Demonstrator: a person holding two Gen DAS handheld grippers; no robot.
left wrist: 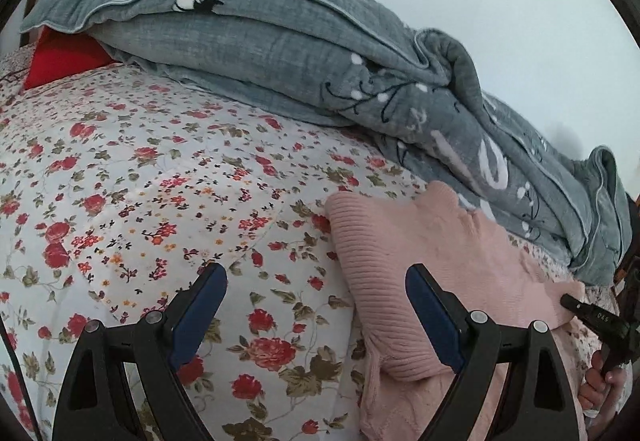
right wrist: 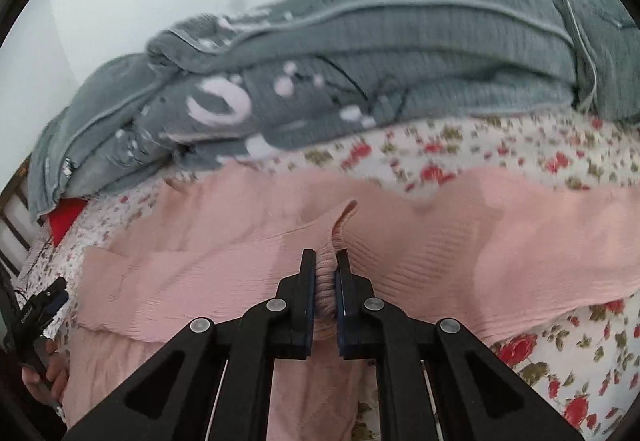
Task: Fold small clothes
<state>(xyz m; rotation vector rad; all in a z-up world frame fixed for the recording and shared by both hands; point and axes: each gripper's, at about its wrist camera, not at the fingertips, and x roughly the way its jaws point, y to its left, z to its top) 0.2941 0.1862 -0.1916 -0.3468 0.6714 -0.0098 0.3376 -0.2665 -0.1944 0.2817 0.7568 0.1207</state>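
Observation:
A pink ribbed knit garment (left wrist: 400, 253) lies partly folded on the flowered bedsheet (left wrist: 160, 169). My left gripper (left wrist: 316, 277) is open and empty, just above the sheet, with its right finger over the garment's left edge. In the right wrist view the garment (right wrist: 440, 253) spreads across the bed. My right gripper (right wrist: 325, 257) is shut on a bunched ribbed fold of the garment and lifts it a little. The right gripper also shows in the left wrist view (left wrist: 576, 305) at the garment's right edge. The left gripper shows at the far left of the right wrist view (right wrist: 44, 301).
A rumpled grey quilt (left wrist: 280, 41) with white and black embroidery is piled along the far side of the bed, close behind the garment; it also shows in the right wrist view (right wrist: 360, 61). A red pillow (left wrist: 60, 57) peeks out under it. A pale wall stands behind.

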